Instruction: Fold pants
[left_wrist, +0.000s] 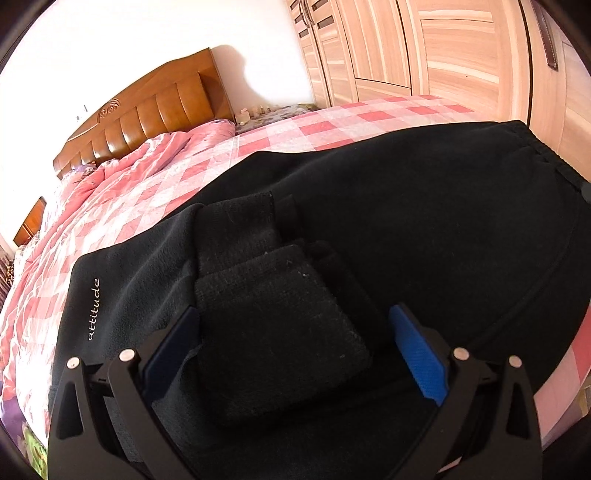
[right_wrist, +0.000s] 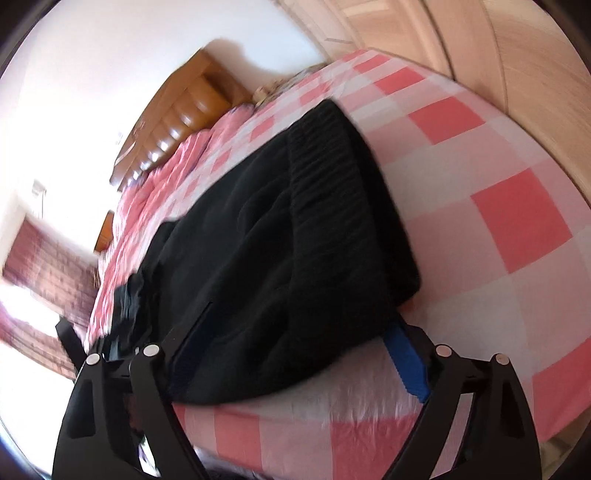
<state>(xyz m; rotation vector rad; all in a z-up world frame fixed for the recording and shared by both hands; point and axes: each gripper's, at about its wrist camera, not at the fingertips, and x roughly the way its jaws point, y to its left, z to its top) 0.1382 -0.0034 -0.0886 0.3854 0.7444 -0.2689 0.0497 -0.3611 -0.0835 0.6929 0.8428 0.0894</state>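
Black pants (left_wrist: 406, 221) lie on the checked bedsheet (right_wrist: 517, 214). Left gripper (left_wrist: 291, 354) and right gripper (right_wrist: 295, 369) – both spread wide, gripping nothing – straddle the near edge.

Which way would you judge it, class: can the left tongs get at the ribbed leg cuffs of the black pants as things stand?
Probably yes. The left tongs stand open with the stacked ribbed cuffs lying right between the blue pads, and nothing covers them. Whether the pads touch the cloth yet, I cannot tell.

Bright daylight, blown-out white wall (left_wrist: 147, 44), right view motion-blurred
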